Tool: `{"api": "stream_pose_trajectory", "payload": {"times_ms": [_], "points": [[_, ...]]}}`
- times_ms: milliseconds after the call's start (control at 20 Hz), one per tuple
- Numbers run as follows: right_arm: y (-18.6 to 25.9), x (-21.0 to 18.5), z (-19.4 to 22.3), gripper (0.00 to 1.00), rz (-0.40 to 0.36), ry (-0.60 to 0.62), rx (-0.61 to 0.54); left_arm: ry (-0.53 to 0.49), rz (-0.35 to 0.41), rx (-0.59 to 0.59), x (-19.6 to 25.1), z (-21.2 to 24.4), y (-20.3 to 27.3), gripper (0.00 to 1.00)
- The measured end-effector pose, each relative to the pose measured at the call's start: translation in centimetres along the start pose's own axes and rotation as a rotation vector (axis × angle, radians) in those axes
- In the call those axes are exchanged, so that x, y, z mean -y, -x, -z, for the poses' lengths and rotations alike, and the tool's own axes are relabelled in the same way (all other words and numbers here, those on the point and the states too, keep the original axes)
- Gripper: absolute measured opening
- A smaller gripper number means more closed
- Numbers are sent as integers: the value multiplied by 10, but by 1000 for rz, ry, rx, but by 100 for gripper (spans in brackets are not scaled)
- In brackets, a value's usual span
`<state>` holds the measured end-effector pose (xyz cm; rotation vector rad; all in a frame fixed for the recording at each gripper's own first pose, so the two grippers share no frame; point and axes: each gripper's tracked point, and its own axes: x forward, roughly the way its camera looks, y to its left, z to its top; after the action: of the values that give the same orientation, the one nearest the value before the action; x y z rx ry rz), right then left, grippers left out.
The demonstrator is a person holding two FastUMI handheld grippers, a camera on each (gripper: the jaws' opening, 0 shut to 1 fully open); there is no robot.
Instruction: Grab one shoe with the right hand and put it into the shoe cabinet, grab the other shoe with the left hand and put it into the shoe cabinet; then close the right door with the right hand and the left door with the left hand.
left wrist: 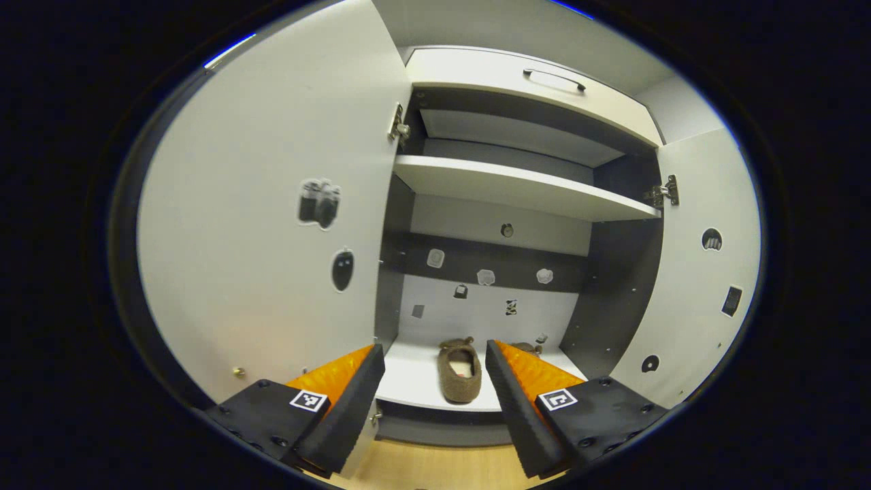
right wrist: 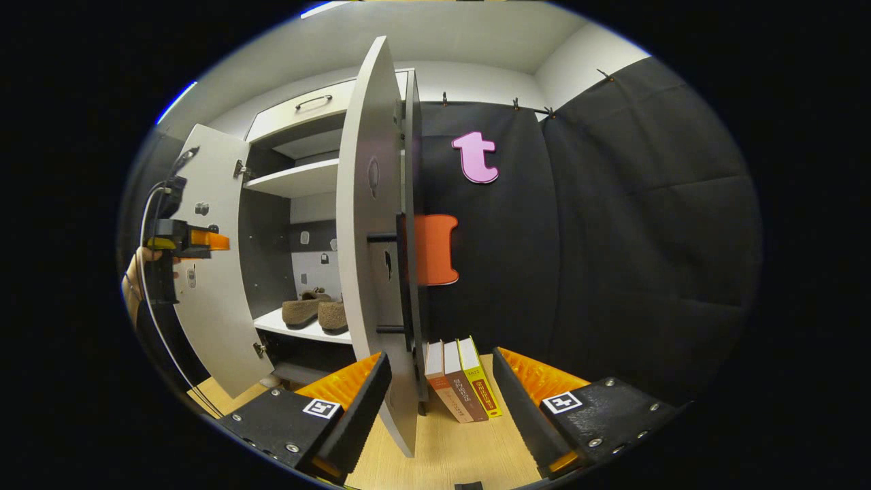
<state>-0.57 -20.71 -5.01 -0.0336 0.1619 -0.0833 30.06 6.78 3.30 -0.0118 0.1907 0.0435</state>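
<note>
Both shoes [right wrist: 314,310] sit side by side on the cabinet's bottom shelf [left wrist: 415,381], near its front edge, so we judge the putting-away done and the door closing in hand. Our right gripper [right wrist: 435,395] has its fingers spread wide and empty, with the right door's [right wrist: 371,258] free edge standing between them, apparently untouched. Next we should press that door inward until it shuts. Our left gripper [left wrist: 432,391] is also wide open and empty, facing the shelf, the left door [left wrist: 265,224] just beside it.
</note>
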Motion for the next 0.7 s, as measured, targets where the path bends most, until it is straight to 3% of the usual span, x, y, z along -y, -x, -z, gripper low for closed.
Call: {"api": "stream_pose_trajectory", "payload": {"times_ms": [100, 400, 500, 700], "points": [[-8, 4, 11, 92, 3, 7, -14, -3, -26, 16, -16, 0, 28, 94], [-38, 3, 44, 93, 0, 31, -68, -21, -39, 97, -53, -13, 102, 97], [-43, -2, 50, 92, -8, 13, -78, -61, -78, 122, -76, -17, 123, 94], [-48, -4, 49, 92, 14, 15, -62, -92, -140, 122, -126, -13, 151, 96]]}}
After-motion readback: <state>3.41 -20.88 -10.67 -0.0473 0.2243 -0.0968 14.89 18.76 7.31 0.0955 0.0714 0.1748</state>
